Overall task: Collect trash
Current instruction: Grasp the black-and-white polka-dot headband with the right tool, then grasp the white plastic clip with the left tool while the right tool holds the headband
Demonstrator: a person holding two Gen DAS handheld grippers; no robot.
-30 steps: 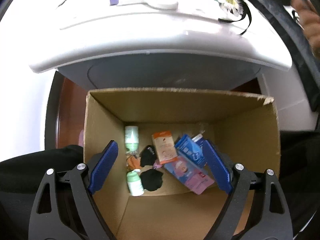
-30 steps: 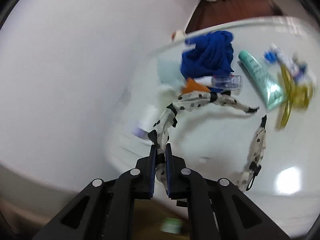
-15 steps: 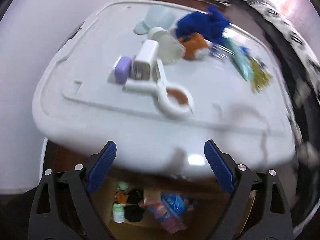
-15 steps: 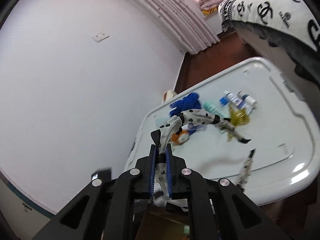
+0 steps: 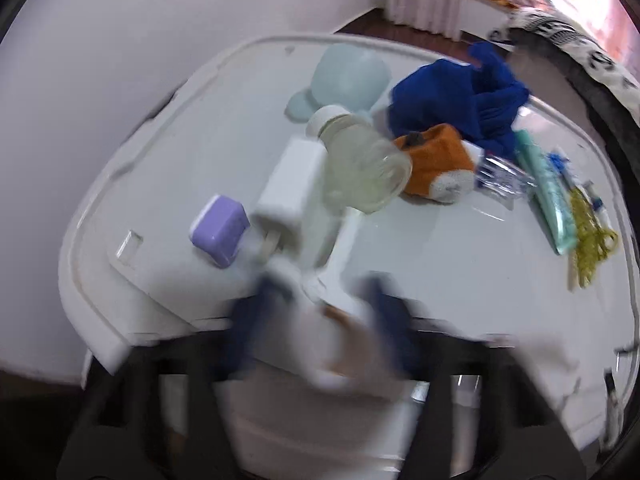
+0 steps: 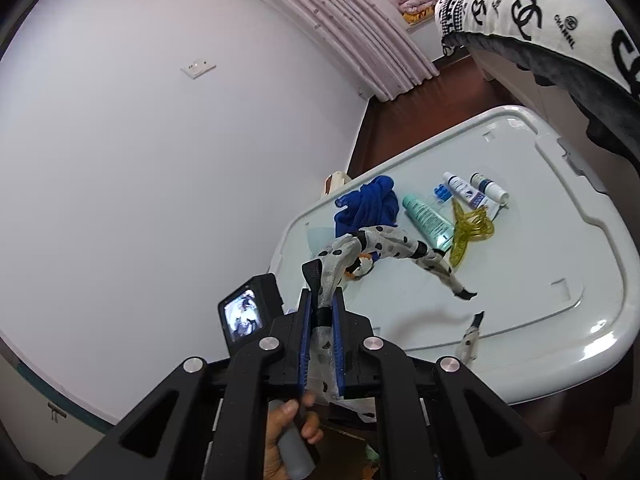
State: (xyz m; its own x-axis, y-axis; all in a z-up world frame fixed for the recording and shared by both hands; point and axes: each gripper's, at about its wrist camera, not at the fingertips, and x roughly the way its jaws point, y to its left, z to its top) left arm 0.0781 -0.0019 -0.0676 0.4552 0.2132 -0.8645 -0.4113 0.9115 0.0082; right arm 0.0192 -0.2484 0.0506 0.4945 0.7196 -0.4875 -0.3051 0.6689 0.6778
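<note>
white lid (image 6: pixel 560 320) | two tubes (image 6: pixel 476 190) | one blue cloth (image 6: pixel 368 204)

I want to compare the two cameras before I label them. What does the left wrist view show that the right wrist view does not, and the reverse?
Only the left wrist view shows the purple case, the white box, the clear bottle and the pale cup.

Only the right wrist view shows the right claw shut on the dotted fabric band, the two small white tubes and a hand below.

Both show the white lid, blue cloth, green tube and yellow netting.
</note>
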